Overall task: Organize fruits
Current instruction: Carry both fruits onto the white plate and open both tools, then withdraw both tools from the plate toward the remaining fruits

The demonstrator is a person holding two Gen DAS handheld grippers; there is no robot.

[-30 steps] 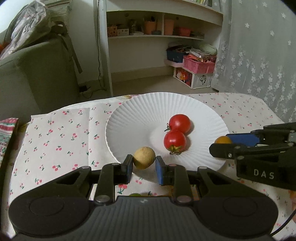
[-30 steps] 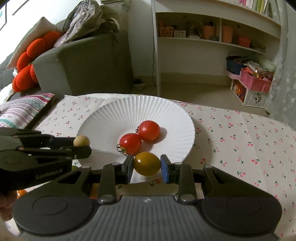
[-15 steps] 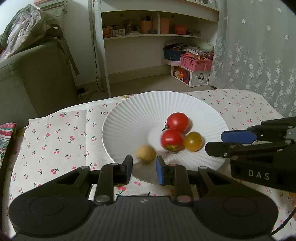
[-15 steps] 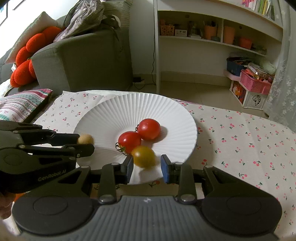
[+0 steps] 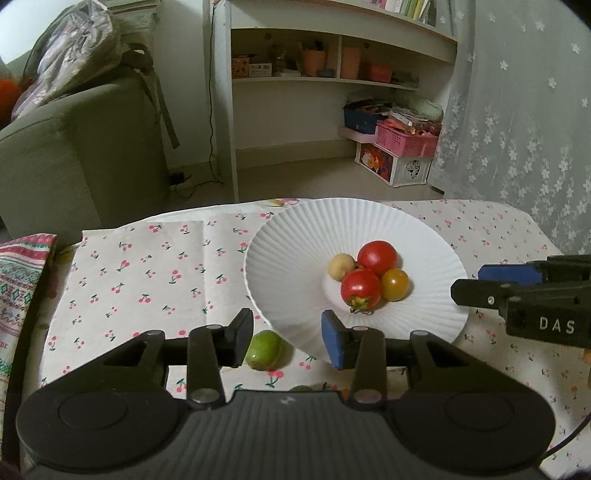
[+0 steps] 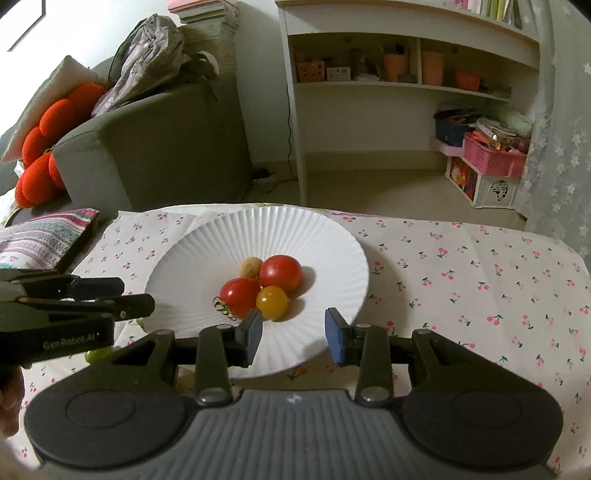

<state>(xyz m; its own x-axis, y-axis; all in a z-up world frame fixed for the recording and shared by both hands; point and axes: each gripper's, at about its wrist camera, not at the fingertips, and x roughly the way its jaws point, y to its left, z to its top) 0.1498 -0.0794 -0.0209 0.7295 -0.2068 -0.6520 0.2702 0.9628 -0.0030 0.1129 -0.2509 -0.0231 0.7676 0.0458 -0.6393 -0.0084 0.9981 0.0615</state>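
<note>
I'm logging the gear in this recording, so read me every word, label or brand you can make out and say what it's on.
"DAS": white letters on the right gripper body, seen from the left wrist view.
"GenRobot.AI": faint letters on the left gripper body, seen from the right wrist view.
Book spines and shelf boxes: too small to read.

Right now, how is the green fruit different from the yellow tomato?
The green fruit lies on the tablecloth, off the white plate; the yellow tomato sits on the plate. The green fruit lies alone; the yellow tomato touches both red tomatoes. Both are small, round, and held by no gripper.
</note>
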